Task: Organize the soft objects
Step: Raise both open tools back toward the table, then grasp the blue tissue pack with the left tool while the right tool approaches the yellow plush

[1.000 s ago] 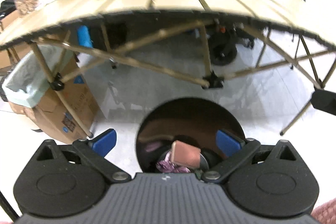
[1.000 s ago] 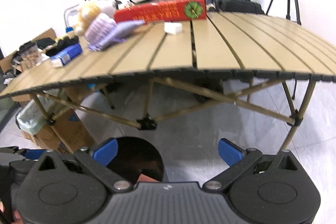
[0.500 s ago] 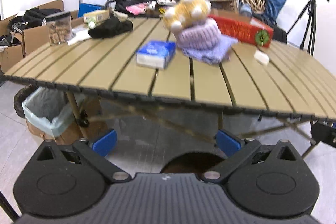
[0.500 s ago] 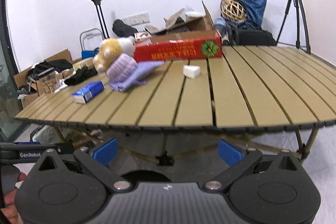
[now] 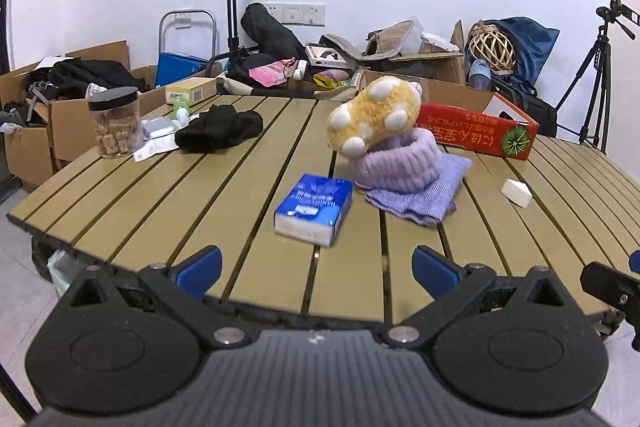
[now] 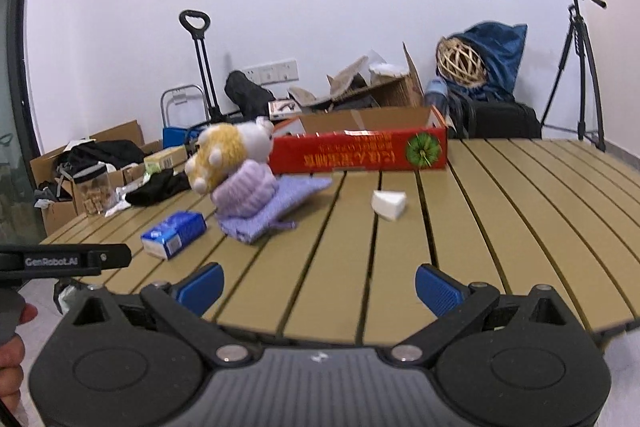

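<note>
A yellow plush paw point(image 5: 376, 117) point(image 6: 222, 153) leans on a lilac knitted hat point(image 5: 400, 163) point(image 6: 246, 193), which lies on a folded lilac cloth point(image 5: 424, 201) point(image 6: 280, 207) mid-table. A black garment point(image 5: 220, 133) point(image 6: 160, 187) lies further left. A blue tissue pack point(image 5: 314, 209) point(image 6: 174, 233) sits nearest the front, and a white sponge wedge point(image 5: 517, 193) point(image 6: 389, 205) lies to the right. My left gripper point(image 5: 316, 269) stands open over the table's front edge, just short of the tissue pack. My right gripper point(image 6: 318, 285) is open too, with nothing between its fingers.
The slatted tan table point(image 5: 200, 195) point(image 6: 520, 219) carries a red carton point(image 5: 476, 135) point(image 6: 360, 151) at the back and a jar of cubes point(image 5: 116, 123) at the left. Cardboard boxes, bags, a trolley and a tripod point(image 6: 576, 67) stand behind. A hand point(image 6: 12, 359) holds the left gripper.
Both grippers have risen from below the table, where a dark round bin was in view, up to tabletop height. Both stayed open.
</note>
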The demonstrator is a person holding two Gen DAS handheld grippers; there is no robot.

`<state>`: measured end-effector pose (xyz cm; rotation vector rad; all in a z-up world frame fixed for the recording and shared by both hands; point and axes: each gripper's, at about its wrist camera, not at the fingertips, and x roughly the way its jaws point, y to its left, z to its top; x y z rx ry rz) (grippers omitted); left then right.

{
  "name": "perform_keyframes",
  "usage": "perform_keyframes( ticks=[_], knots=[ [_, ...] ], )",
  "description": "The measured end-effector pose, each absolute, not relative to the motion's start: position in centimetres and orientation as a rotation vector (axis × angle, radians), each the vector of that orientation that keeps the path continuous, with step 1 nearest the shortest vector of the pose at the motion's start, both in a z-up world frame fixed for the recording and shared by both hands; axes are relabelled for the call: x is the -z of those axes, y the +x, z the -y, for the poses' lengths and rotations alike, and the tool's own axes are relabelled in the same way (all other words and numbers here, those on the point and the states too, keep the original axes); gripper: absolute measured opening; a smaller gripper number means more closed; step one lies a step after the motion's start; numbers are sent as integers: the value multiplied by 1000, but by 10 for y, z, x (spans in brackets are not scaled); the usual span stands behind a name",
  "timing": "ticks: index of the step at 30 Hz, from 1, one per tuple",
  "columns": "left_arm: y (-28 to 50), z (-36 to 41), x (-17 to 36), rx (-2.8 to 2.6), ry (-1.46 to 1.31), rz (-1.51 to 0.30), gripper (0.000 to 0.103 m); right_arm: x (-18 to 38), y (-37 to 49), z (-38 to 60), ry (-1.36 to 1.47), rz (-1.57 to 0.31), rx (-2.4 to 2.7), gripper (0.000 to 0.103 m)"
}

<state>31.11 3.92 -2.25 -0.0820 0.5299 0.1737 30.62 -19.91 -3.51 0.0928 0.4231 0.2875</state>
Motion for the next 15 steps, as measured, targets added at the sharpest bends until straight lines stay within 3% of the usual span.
perform_keyframes(
  ticks=[15],
  knots=[
    [385, -54, 40, -208, -93, -531, 103, 40, 363, 170, 57, -391, -315, 102]
  ],
)
